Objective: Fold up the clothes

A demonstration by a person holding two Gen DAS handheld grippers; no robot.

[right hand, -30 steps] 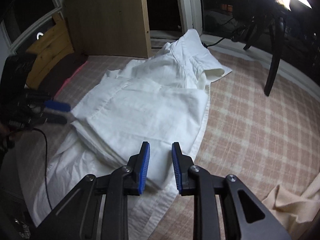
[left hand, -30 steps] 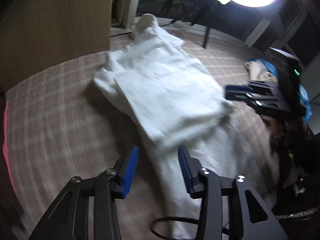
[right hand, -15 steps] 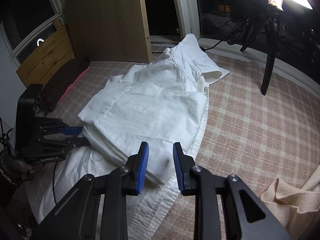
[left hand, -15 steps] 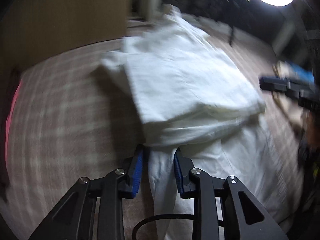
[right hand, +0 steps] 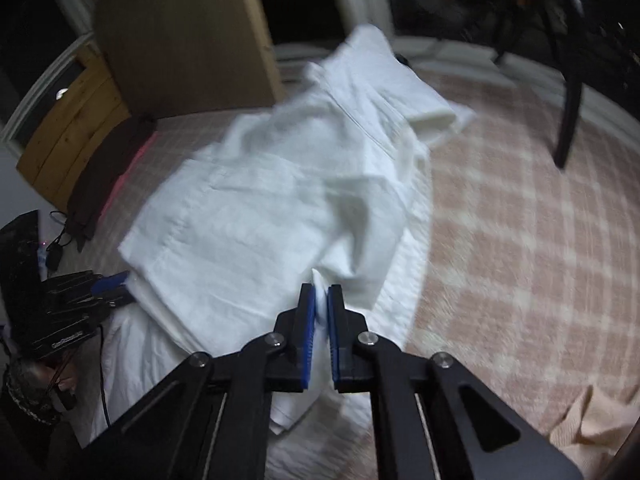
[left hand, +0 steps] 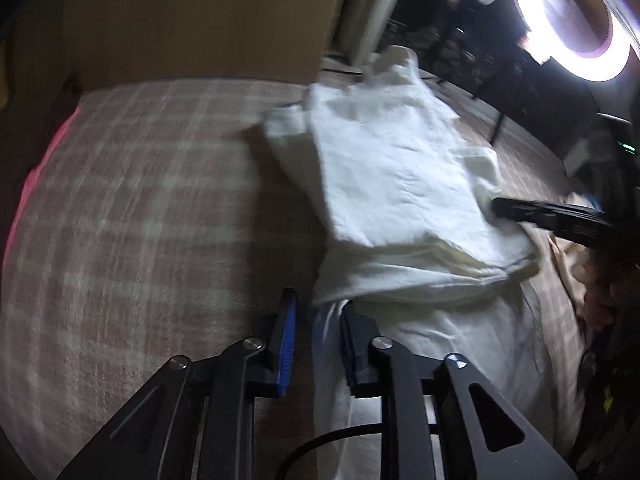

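A white shirt [left hand: 392,184] lies partly folded on a checked cover, its folded upper part resting on a longer lower layer. My left gripper [left hand: 318,340] sits at the near left edge of that lower layer. Its jaws are closing with a strip of white cloth between them, and a dark gap still shows beside the left pad. In the right wrist view the shirt [right hand: 260,208] bunches up toward my right gripper [right hand: 319,312], which is shut on a pinch of the folded edge. The left gripper [right hand: 110,286] appears there at the shirt's left side, and the right gripper [left hand: 500,206] shows in the left wrist view at the fold's far edge.
The checked cover [right hand: 520,240] spreads wide to the right. A wooden board [right hand: 180,32] stands behind the shirt and a ring light [left hand: 576,20] glares at the back right. A beige cloth [right hand: 592,428] lies near right, and a black stand leg [right hand: 568,120] stands behind.
The left gripper has sunk to the shirt's near edge, rolled, and narrowed around the cloth. The right gripper has shut on the folded edge, and the cloth has bunched up.
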